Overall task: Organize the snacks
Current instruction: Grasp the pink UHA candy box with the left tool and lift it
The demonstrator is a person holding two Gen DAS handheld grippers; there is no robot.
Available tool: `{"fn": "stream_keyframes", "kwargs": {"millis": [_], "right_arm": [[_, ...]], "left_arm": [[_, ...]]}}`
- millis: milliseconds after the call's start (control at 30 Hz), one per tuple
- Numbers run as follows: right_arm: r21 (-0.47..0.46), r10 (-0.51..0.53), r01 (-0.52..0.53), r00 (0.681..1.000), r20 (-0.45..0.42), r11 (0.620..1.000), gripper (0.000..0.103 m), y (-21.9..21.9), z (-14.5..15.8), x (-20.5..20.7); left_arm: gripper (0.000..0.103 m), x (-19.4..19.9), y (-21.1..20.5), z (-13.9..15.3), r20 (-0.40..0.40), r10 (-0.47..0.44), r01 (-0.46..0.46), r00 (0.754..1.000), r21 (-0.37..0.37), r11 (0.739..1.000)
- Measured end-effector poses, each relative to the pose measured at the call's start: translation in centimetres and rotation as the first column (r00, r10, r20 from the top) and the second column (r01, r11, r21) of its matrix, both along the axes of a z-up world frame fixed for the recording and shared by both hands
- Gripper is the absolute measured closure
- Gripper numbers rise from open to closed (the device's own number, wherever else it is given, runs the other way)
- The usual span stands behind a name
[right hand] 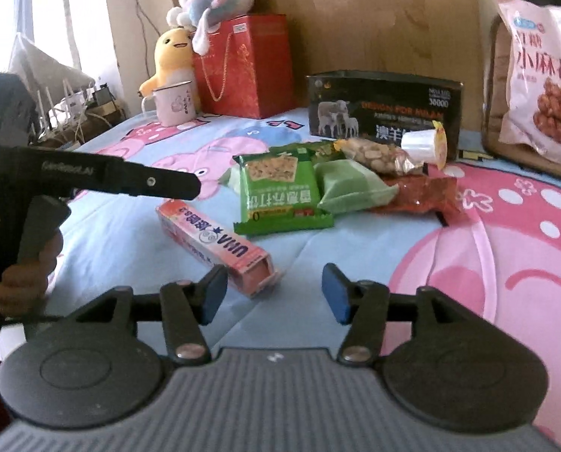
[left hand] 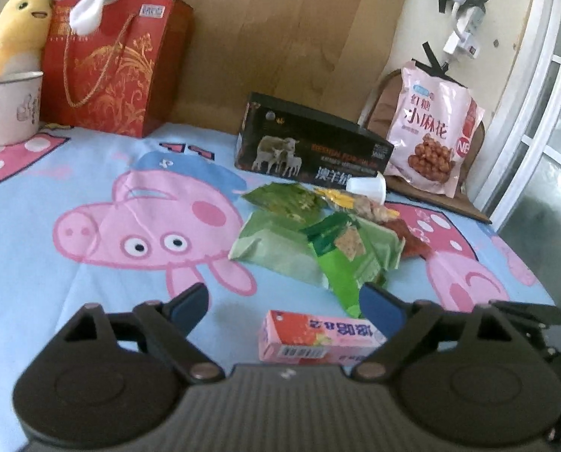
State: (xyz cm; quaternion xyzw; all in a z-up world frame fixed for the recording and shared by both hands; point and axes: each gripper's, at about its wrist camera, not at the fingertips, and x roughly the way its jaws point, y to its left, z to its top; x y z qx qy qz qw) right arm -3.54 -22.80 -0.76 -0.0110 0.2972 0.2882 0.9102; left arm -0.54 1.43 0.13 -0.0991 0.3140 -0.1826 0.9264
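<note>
Left gripper (left hand: 284, 305) is held wide open and empty around the pink candy box (left hand: 318, 335), which lies on the cartoon sheet (left hand: 92, 282) just before the green cracker packet (left hand: 340, 260), long axis crosswise between the pads; right gripper (right hand: 275, 293), likewise open and empty, is seen farther off.

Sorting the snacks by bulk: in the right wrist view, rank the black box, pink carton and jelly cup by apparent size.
1. black box
2. pink carton, though nearness to the camera inflates it
3. jelly cup
</note>
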Motion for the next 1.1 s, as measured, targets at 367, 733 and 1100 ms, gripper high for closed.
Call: {"fn": "stream_keyframes", "kwargs": {"millis": [367,733,1100], "right_arm": [[-0.020,0.025,-0.025,0.999,0.030,0.999,0.028,1.2,-0.2,0.9],[-0.108,0.051,-0.045,0.997,0.061,0.993,0.031,3.4,-0.4,1.0],[-0.099,0.068,-0.055,0.989,0.131,0.994,0.053,3.4,1.0,0.7]], "left_arm": [[0.013,0.6,-0.1,-0.6,-0.017,-0.051,0.051,0.999,-0.028,0.998],[0.023,0.6,-0.9,-0.7,-0.009,-0.123,0.123,0.992,-0.024,0.992],[0.046,1.0,0.1,1.9,0.030,-0.124,0.126,0.992,-0.082,0.989]]}}
